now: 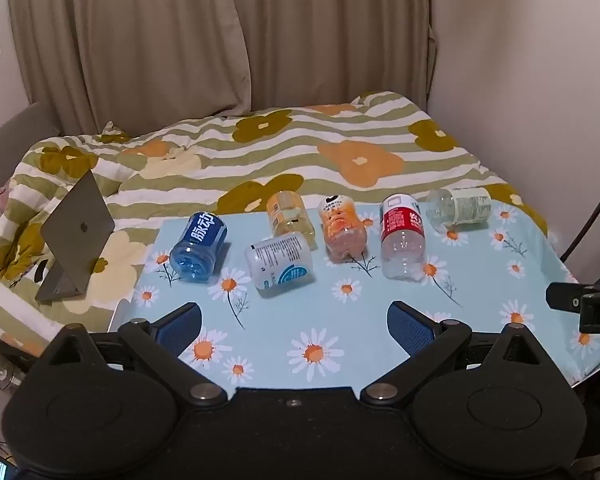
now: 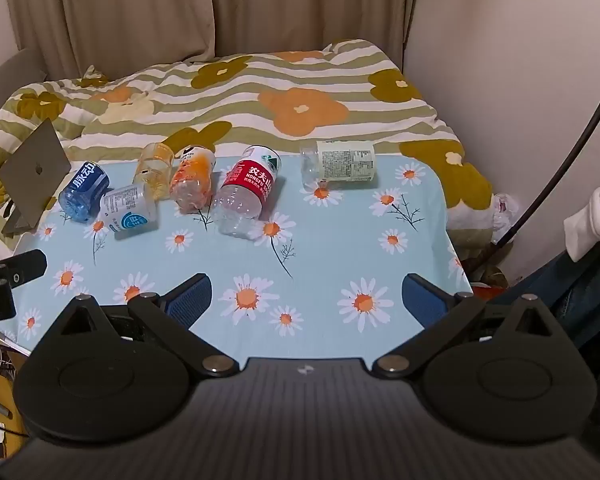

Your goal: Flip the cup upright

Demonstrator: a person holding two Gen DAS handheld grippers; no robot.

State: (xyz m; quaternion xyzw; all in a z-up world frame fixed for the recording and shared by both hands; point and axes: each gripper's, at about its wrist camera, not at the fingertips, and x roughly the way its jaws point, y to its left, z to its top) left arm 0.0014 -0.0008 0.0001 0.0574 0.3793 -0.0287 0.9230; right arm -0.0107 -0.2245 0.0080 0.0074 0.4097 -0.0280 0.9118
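Six cut-bottle cups lie toppled in a row at the far side of the daisy tablecloth [image 2: 340,248]; the red-labelled cup [image 2: 246,196] lies nearest my right gripper [image 2: 306,298]. Both my jaws gape wide, empty; left gripper [image 1: 294,330] hovers too. Blue cup [image 1: 198,246] and white cup [image 1: 280,260] crowd together, so gripping there looks tight. Laptop [image 1: 78,232] sits aside on the bed.
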